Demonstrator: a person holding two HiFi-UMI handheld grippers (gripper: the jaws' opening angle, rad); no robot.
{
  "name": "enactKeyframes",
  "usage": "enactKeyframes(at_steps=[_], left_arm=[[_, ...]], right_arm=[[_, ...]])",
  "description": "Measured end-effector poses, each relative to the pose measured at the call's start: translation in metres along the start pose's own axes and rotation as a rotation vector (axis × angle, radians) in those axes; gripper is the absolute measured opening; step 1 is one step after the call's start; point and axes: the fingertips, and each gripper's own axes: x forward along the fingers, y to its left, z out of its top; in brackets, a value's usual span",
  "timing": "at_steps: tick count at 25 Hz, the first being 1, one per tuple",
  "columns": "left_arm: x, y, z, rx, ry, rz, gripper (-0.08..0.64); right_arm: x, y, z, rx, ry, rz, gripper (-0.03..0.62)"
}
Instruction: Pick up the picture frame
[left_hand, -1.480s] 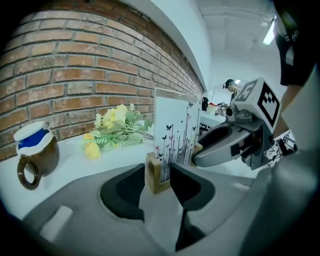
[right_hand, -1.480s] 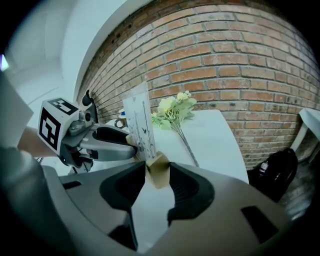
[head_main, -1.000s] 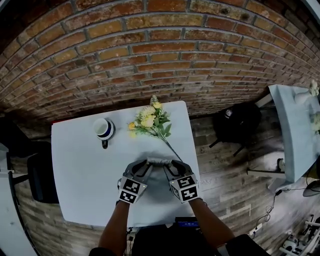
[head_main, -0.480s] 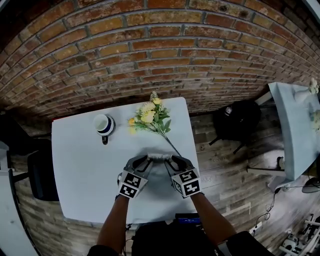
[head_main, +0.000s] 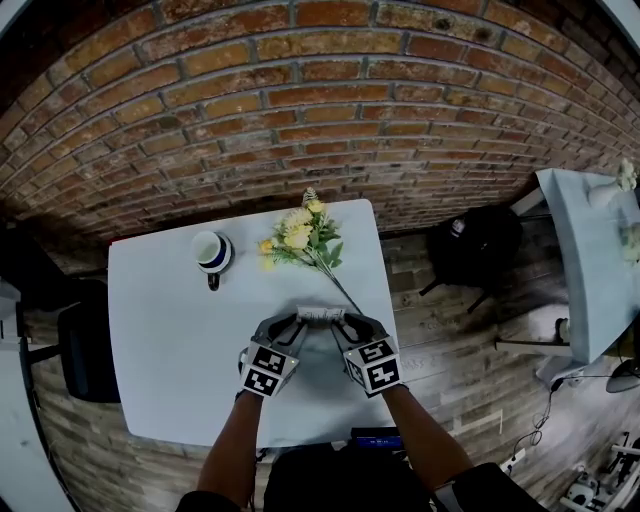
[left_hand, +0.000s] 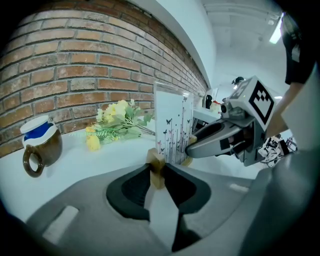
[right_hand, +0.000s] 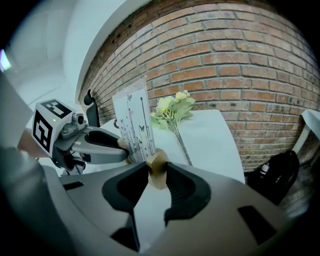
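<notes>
Both claws had just been closing: our left claw (left_hand: 157, 169) and right claw (right_hand: 157, 170) each pinched a tan wooden foot of the clear butterfly-printed picture frame (head_main: 320, 314), which stood upright between them on the white worktop (head_main: 170, 340), seemingly not yet lifted

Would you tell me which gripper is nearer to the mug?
Left. The left gripper holds the foot of the picture frame on the mug side; the right gripper holds the opposite foot, farther away. Their jaws have just been closing on those feet.
</notes>
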Motion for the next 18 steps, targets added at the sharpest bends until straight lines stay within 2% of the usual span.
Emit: enactKeyframes(at_steps=[7,12,18], left_arm=[[-0.01,-0.007,0.01,0.001,-0.006,0.021,0.095],[-0.025,-0.009,0.03,0.029,-0.036,0.042,0.095],[-0.052,-0.019,0.061,0.021,-0.079,0.077,0.095]], right_arm=[[-0.013,0.003,0.007,-0.007,-0.007,0.007,0.12],[-0.028,0.008,0.023,-0.008,-0.044,0.018,0.12],[-0.057,0.015,0.051,-0.026,-0.088,0.04,0.118]])
